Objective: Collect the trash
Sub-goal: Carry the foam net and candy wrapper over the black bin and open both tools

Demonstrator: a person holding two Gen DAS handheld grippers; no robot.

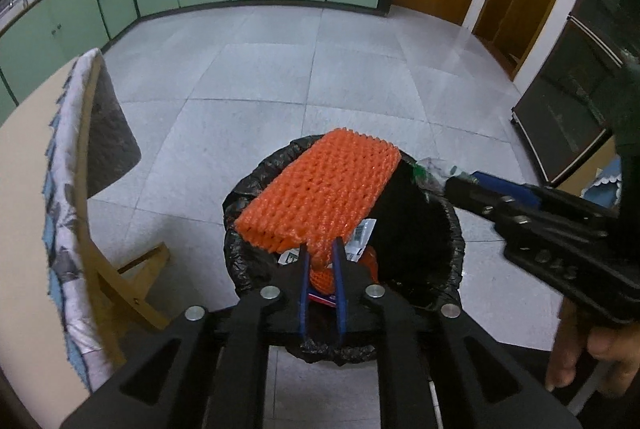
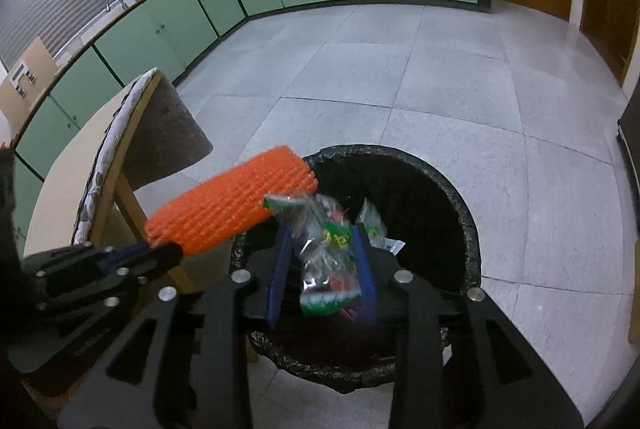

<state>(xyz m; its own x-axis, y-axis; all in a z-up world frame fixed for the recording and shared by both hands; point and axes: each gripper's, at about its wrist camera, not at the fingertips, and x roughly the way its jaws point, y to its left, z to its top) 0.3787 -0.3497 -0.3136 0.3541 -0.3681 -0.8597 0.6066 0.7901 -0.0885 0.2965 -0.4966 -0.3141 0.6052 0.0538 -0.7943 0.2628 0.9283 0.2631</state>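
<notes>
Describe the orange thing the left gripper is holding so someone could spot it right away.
Find the black-lined trash bin on the grey tiled floor beside the wooden chair. Above its opening, the left gripper pinches an orange foam net sleeve by one corner. It is bright orange and knobbly, unlike the clear wrapper in the right gripper.

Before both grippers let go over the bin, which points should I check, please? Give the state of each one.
1. Left gripper pinches the orange foam net: ok.
2. Net hangs over the bin opening: ok.
3. Right gripper holds the clear plastic wrapper: ok.
4. Wrapper is above the bin opening: ok.
5. Black liner folded over the rim: ok.
6. Room left inside the bin: cannot tell.
</notes>
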